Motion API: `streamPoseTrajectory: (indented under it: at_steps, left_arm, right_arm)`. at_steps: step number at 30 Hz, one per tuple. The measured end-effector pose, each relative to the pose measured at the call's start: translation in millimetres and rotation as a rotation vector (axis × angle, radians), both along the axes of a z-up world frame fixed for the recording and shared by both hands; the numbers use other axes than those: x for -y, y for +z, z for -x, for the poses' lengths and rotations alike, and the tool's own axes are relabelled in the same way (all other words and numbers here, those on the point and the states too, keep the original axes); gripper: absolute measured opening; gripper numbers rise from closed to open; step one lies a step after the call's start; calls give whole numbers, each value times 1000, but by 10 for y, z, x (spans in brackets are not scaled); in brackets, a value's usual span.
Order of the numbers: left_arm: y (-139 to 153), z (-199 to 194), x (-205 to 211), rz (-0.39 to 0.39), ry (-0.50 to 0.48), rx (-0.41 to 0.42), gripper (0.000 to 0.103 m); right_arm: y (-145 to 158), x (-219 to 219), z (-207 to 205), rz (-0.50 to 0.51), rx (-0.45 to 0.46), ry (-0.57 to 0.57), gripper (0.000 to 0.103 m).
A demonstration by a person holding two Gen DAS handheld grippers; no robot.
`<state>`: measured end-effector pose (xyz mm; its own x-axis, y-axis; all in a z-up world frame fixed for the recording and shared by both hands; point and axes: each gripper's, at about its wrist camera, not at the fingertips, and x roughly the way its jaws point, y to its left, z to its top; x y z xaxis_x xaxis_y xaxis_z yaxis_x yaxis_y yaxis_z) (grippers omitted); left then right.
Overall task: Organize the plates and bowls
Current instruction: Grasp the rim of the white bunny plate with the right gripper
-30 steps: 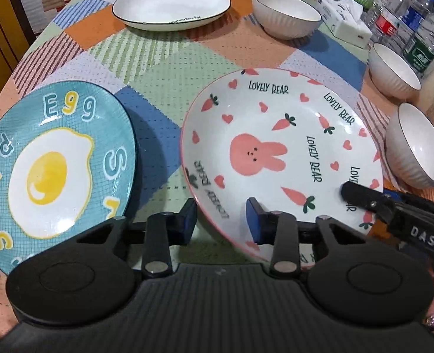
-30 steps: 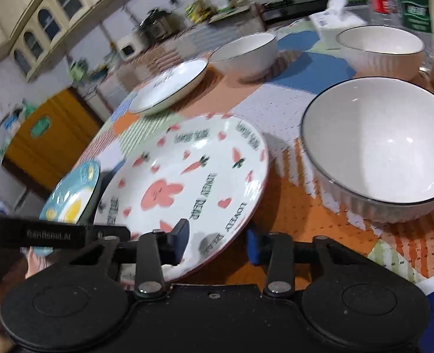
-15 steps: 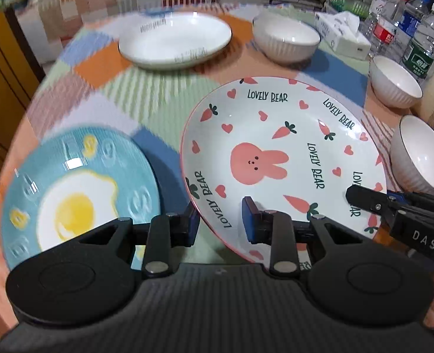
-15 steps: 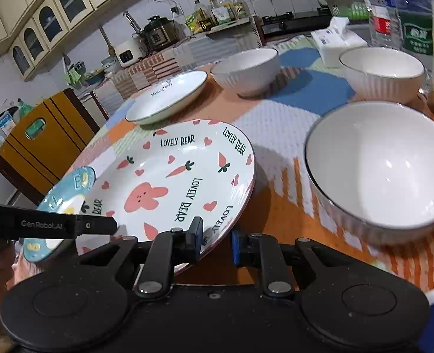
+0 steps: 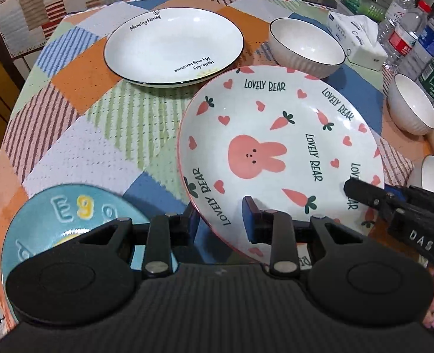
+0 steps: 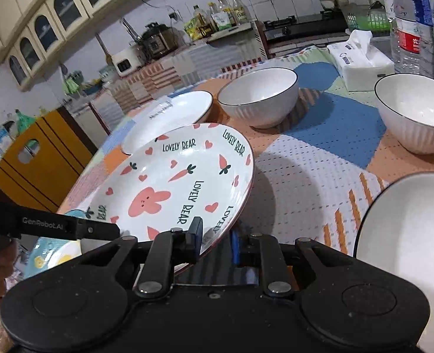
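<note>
I have both grippers angled down, the left gripper [image 5: 221, 220] and right gripper [image 6: 215, 239] each clamped on the near rim of the "LOVELY BEAR" plate [image 5: 278, 153], which hangs tilted above the tablecloth [image 5: 99, 135], its far edge overlapping the "Morning Honey" plate [image 5: 174, 45].

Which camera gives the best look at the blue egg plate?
Left wrist: the blue egg plate shows its lettering and some yolk, though the left gripper covers its near part. Right wrist shows only a sliver.
</note>
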<state>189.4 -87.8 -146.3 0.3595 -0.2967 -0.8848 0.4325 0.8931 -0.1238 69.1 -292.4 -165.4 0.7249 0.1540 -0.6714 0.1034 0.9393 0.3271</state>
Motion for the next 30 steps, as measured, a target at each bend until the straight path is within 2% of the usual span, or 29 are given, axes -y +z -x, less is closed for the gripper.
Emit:
streamPoseTrajectory:
  at_steps: [5, 9, 14, 17, 19, 22, 28, 30]
  left_arm:
    - [-83, -128, 84, -18, -1, -51, 29]
    - [-114, -148, 158, -40, -2, -35, 30]
    - [-167, -215, 149, -14, 18, -66, 29]
    - [-232, -229, 111, 9, 35, -116, 29]
    - [-164, -163, 50, 24, 45, -77, 28]
    - [2, -44, -27, -7, 24, -29, 28]
    - [302, 133, -207, -82, -17, -1, 28]
    - [384, 191, -268, -104, -22, -6, 28]
  right_arm:
    - [-27, -21, -117, 30, -61, -16, 24]
    - [-69, -20, -201, 47, -111, -48, 24]
    - [-16, -65, -349, 95, -174, -62, 26]
    - [-47, -40, -433, 115, -219, -68, 28]
    - [-65, -22, -419, 106, -229, -61, 29]
    - [4, 6, -356, 113, -223, -43, 28]
    - [407, 10, -204, 146, -159, 9, 29]
    - [547, -33, -182, 153, -169, 56, 38]
